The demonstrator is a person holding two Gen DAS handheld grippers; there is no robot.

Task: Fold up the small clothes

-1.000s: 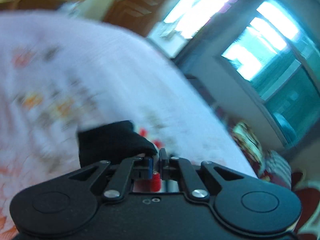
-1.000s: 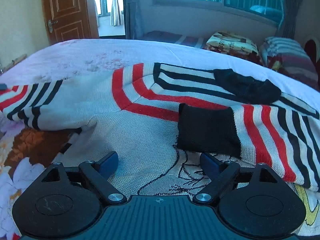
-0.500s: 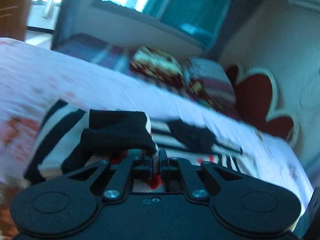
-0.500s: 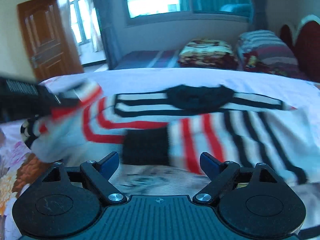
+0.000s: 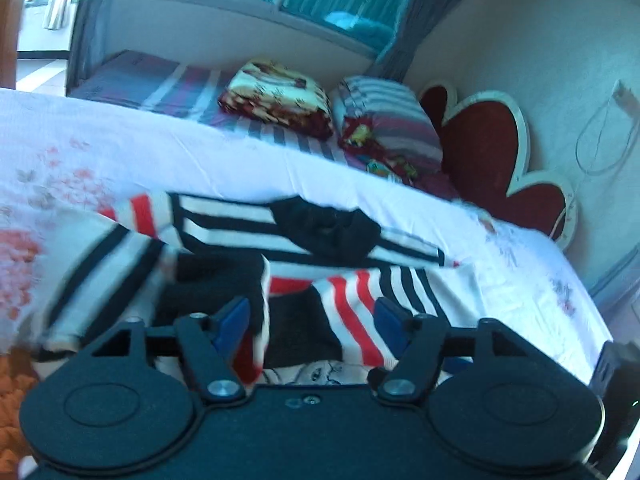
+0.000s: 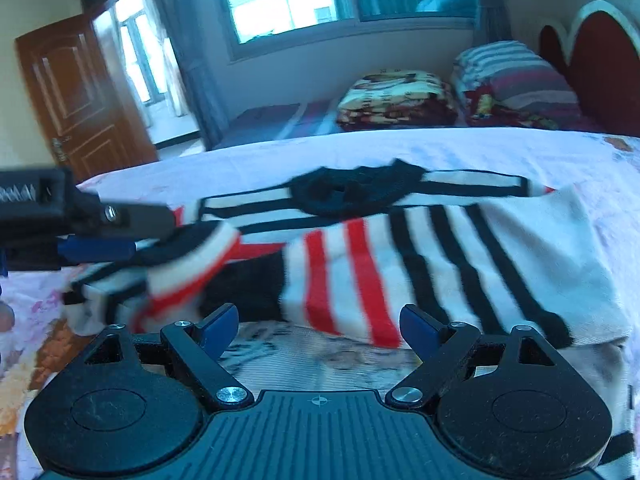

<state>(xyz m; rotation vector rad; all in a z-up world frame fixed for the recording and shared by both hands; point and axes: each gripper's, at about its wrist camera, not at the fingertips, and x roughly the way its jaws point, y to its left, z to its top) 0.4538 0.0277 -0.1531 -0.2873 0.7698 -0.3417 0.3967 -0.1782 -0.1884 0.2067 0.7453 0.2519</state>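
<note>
Since a second ago I carried the sweater's left sleeve (image 5: 120, 264) inward; left gripper (image 5: 308, 316) was opening, cuff between its jaws; right gripper (image 6: 316, 326) released. Sweater (image 6: 460, 248) lay on bed (image 6: 520, 152). Risk: sleeve slumping, spoiling fold.

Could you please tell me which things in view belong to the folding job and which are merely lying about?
Belonging to the job:
striped sweater
left sleeve
left gripper, jaws opening
right gripper, open

Lying about:
folded blankets
headboard
door
</note>
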